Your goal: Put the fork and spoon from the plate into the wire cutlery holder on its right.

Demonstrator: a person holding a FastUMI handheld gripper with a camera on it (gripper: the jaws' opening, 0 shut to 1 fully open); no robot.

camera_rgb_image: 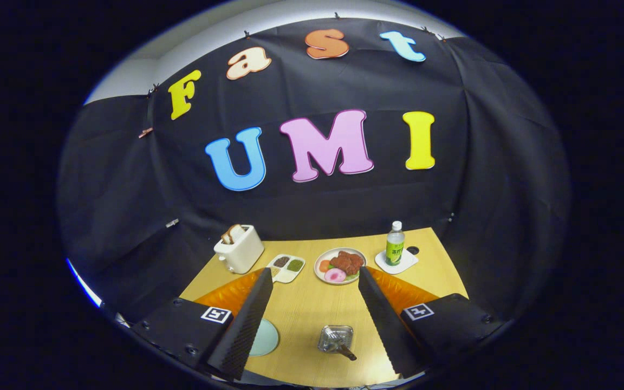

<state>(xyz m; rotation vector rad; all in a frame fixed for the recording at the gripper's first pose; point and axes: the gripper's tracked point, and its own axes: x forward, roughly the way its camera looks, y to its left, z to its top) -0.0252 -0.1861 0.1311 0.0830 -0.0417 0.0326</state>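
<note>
My gripper (314,272) is open and held high above the wooden table (301,309), with nothing gripped between its fingers. Low down between the fingers stands the wire cutlery holder (336,339). A dark handle (348,355) sticks out of it toward me; I cannot tell which utensil it belongs to. To the holder's left lies a pale round plate (265,337), half hidden behind the left finger (247,319). The part of the plate I can see is bare.
At the far side of the table stand a white toaster (239,248) with bread in it, a divided sauce tray (287,267), a plate of food (340,265) and a green bottle (395,245) on a white coaster. Black cloth walls close in behind and at the sides.
</note>
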